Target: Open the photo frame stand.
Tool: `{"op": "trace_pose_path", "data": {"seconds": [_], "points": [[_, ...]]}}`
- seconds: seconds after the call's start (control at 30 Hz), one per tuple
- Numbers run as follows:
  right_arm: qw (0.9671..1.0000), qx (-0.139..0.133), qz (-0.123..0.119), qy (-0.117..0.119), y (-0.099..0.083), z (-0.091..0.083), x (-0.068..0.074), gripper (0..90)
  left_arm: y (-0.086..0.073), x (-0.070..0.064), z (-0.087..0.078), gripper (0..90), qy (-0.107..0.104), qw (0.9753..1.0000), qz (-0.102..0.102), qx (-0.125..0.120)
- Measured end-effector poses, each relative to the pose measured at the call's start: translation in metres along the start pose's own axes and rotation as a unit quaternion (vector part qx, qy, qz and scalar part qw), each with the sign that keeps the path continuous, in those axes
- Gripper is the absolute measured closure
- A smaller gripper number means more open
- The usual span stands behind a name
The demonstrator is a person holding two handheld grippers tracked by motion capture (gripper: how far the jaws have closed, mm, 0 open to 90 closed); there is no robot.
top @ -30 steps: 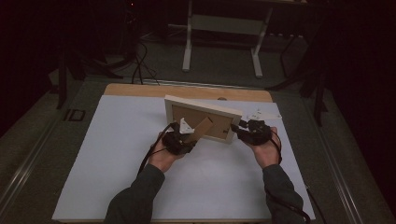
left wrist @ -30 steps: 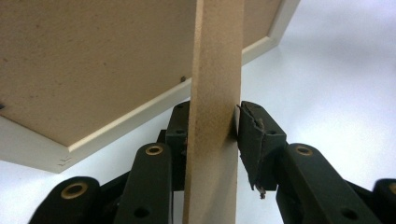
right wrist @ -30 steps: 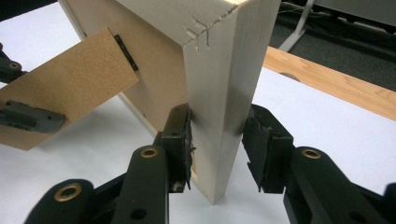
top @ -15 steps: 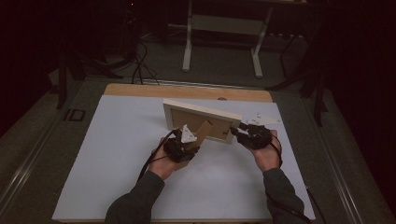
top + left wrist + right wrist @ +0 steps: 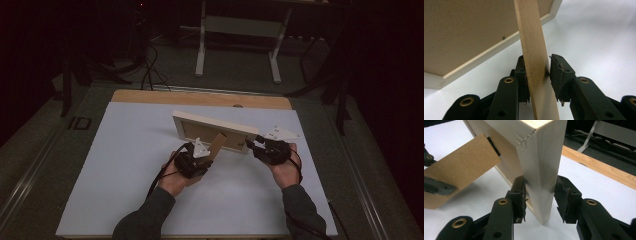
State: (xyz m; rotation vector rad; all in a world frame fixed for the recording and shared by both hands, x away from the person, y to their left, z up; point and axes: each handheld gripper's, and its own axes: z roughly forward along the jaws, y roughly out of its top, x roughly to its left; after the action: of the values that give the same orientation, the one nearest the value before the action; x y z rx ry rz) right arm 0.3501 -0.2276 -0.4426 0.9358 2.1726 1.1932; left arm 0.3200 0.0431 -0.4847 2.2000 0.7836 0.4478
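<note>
Left gripper [image 5: 537, 75] is clamping the fold-out stand [image 5: 534, 57], jaws pinched on both its faces. Picture frame [image 5: 215, 131] is standing on edge mid-mat, back facing the person. Right gripper [image 5: 540, 195] is gripping the frame's right end, jaws closed around the wood. White mat [image 5: 125, 165] is lying bare to the left, wooden table edge [image 5: 200, 97] running beyond.

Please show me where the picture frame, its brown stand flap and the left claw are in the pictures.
picture frame [image 5: 541, 170]: right gripper view, on its pale wooden side edge.
stand flap [image 5: 534, 55]: left gripper view, on the flap's narrow edge above the pads.
left claw [image 5: 537, 75]: left gripper view, midway between its fingertips.
</note>
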Motion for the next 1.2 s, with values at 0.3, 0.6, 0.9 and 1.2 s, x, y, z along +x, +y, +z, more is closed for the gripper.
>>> {"op": "trace_pose_path", "data": {"seconds": [0.3,0.6,0.9,1.2], "points": [[1.0,-0.004,-0.003,0.009,-0.006,-0.004,0.005,60.4,-0.008,-0.006,0.0,70.4,-0.006,0.9999,0.005,0.007],[0.9998,-0.003,-0.019,0.007,-0.01,-0.007,0.011,60.2,-0.015,-0.008,0.002,67.9,-0.014,0.9998,0.001,0.013],[0.9998,-0.006,-0.015,0.008,-0.011,-0.007,0.011,59.9,-0.017,-0.008,0.0,62.9,-0.024,0.9997,-0.002,0.008],[0.9999,-0.007,-0.007,0.011,-0.011,-0.007,0.01,59.0,-0.022,0.001,-0.005,55.7,-0.048,0.9985,-0.024,-0.004]]}}
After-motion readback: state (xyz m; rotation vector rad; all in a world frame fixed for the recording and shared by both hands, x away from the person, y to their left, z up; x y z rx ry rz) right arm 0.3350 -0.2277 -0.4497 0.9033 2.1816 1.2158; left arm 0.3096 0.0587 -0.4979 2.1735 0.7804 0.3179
